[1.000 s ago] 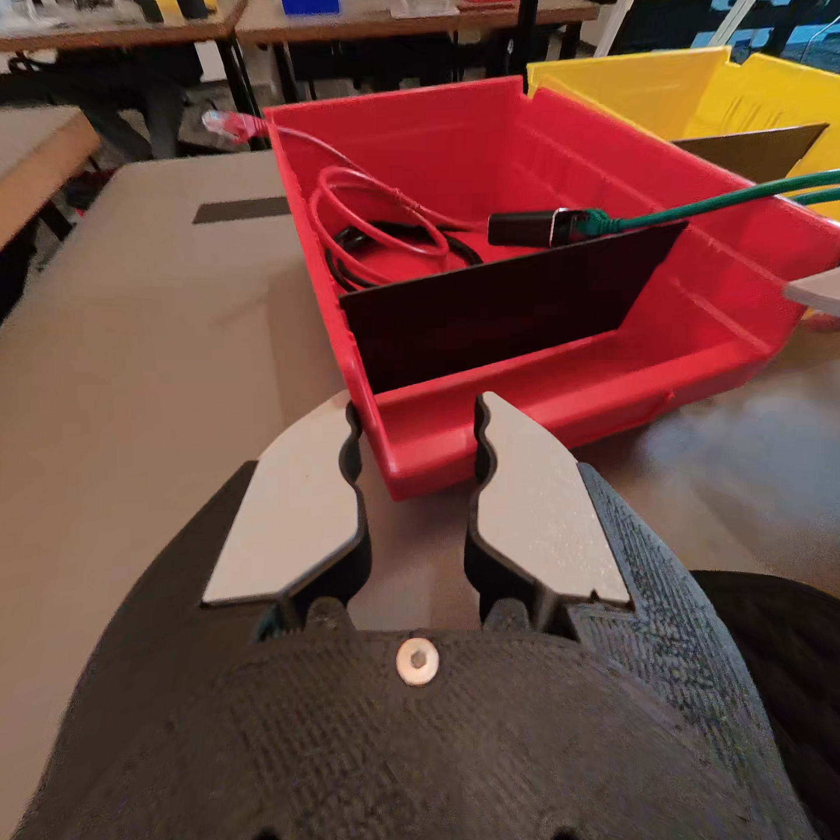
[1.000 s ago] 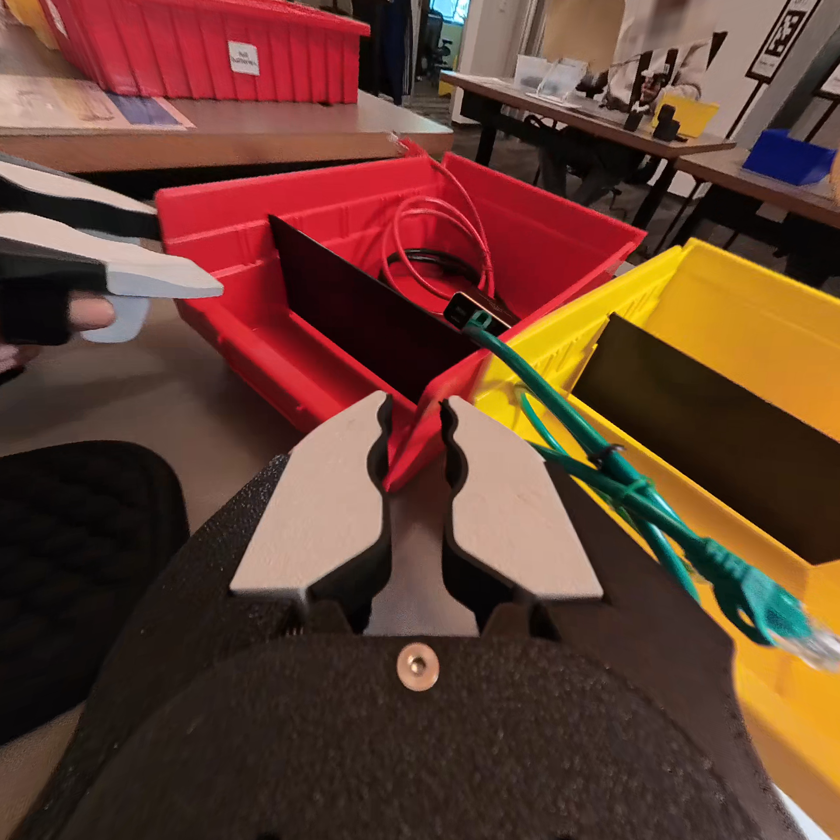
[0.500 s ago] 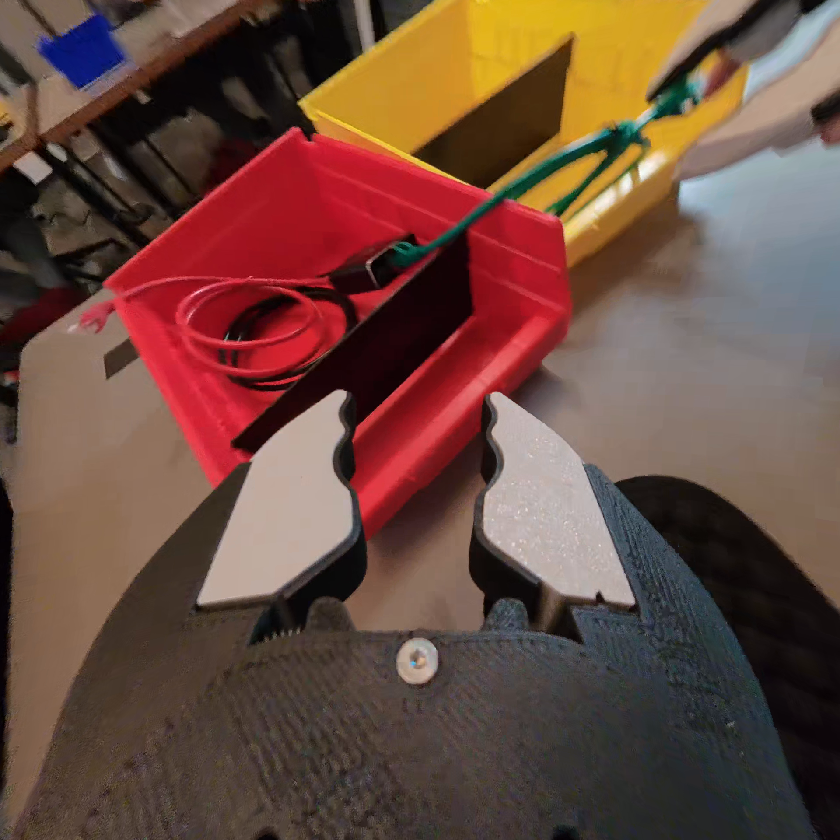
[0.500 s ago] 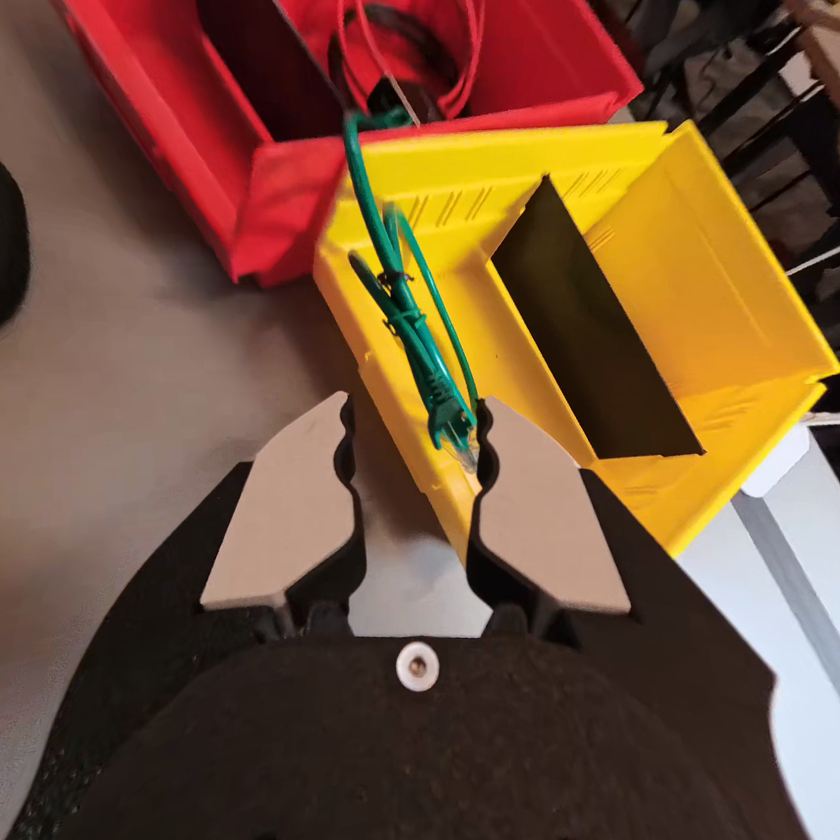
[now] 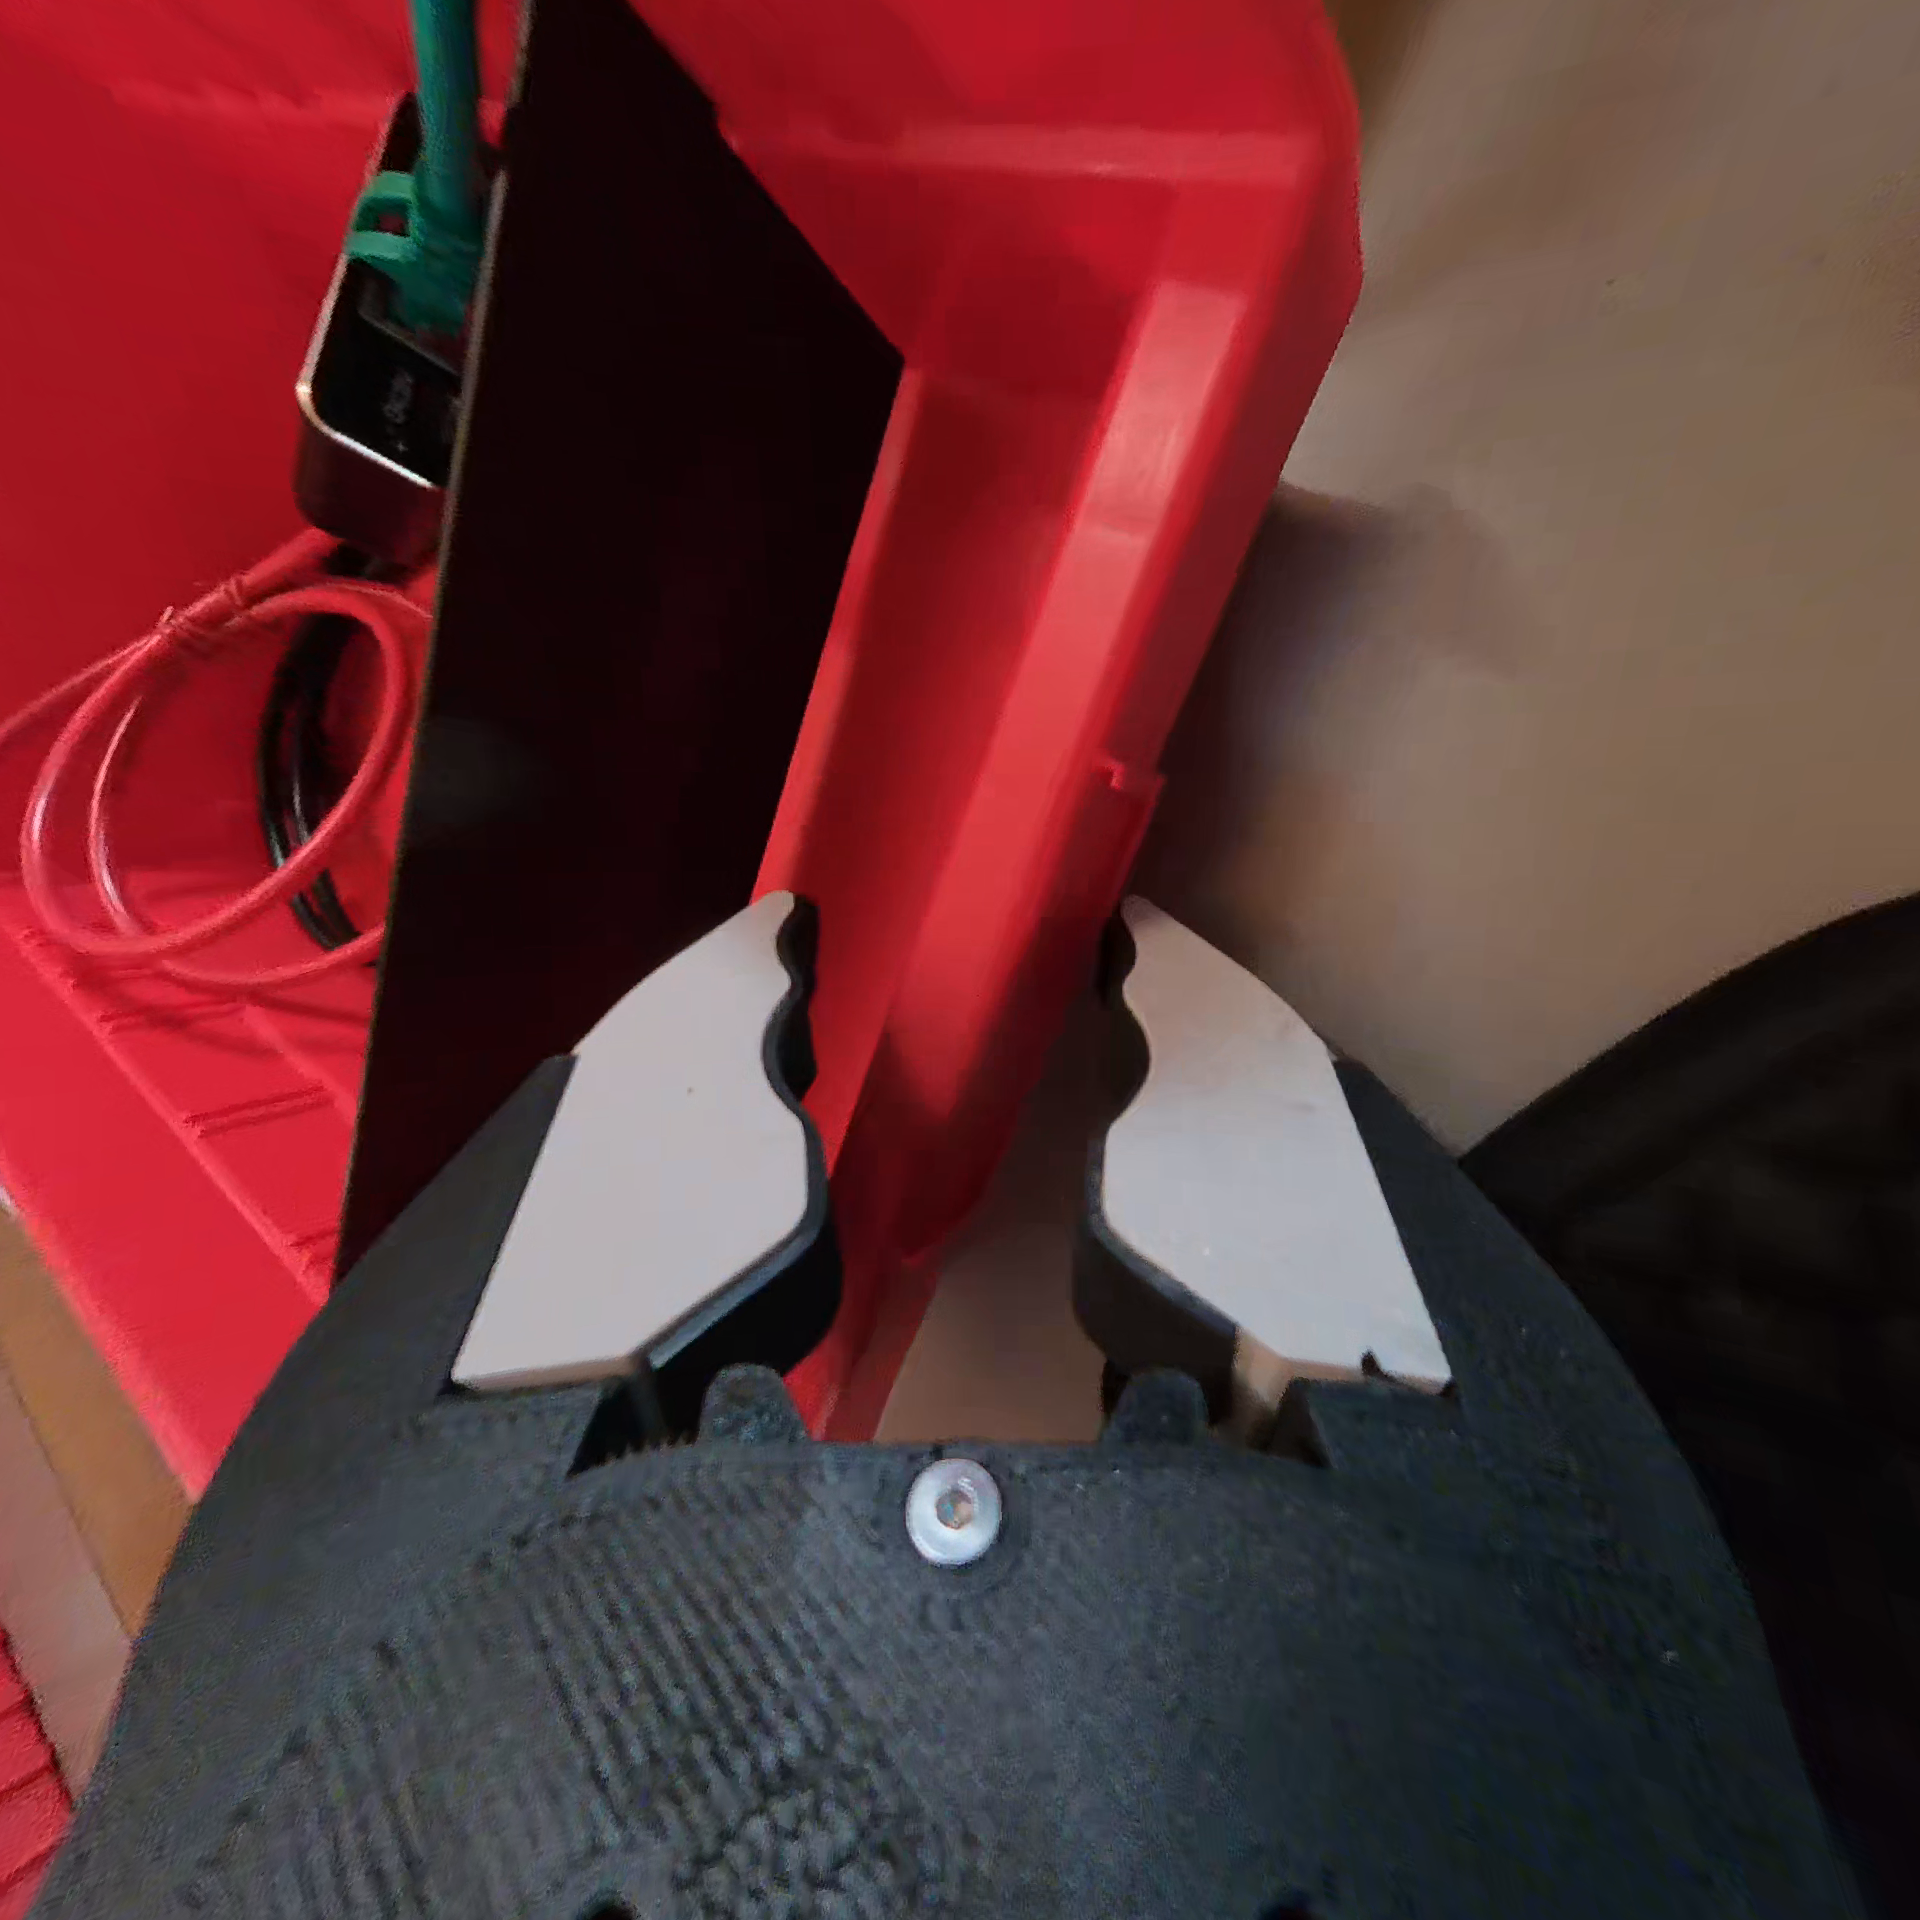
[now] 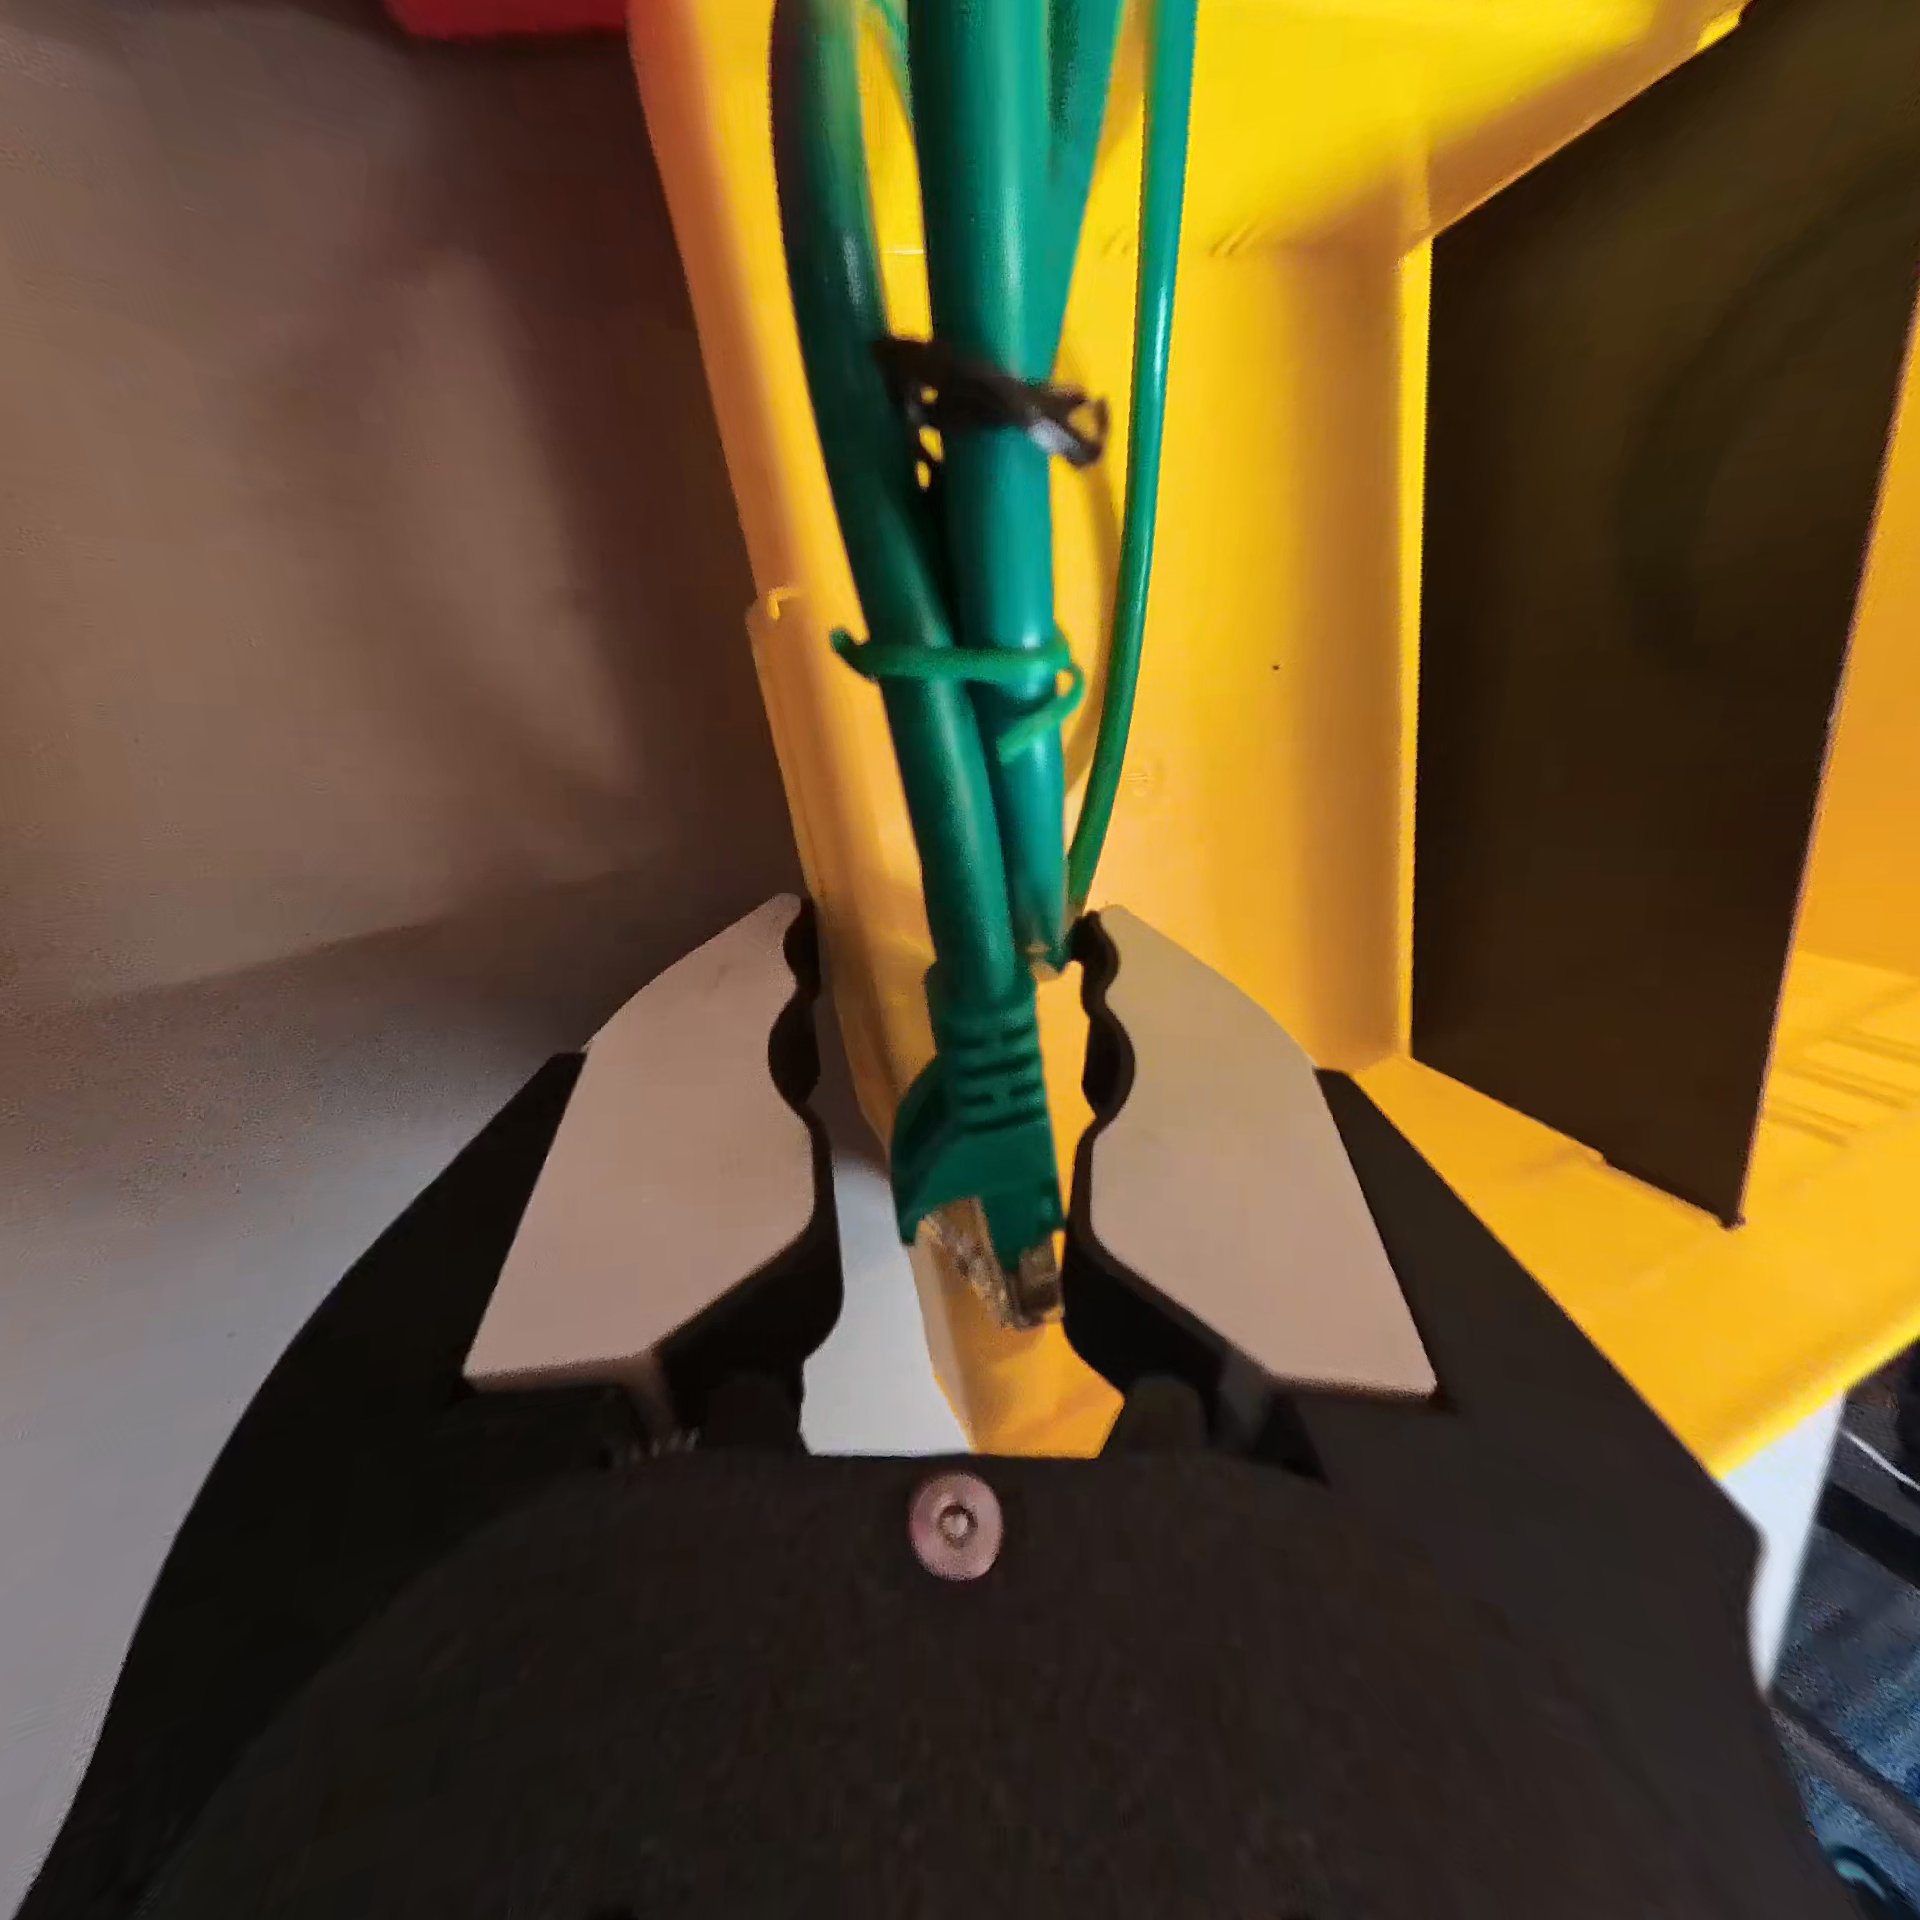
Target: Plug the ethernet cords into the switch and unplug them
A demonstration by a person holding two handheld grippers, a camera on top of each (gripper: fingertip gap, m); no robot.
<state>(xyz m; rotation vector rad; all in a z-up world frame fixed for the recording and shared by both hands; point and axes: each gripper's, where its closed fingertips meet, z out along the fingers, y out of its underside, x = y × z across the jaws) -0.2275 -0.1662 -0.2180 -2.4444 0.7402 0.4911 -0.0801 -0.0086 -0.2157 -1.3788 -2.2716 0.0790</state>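
In the left wrist view a small black and silver switch lies in the red bin behind a black divider. A green ethernet cord is plugged into it. A coiled red cord lies beside it. My left gripper is open, its fingers on either side of the bin's front wall. In the right wrist view the green cord's bundled free end hangs over the yellow bin's wall. Its plug sits between the fingers of my open right gripper, close to the right finger.
A black cable lies under the red coil. A black mat lies on the brown table to the right of the red bin. The yellow bin holds a black divider. A white surface shows under the right gripper. The grippers' ends are close to 20 cm from one another.
Both grippers have moved in close. The left now straddles the red bin's front wall. The right has come forward so the green plug sits deep between its fingers.
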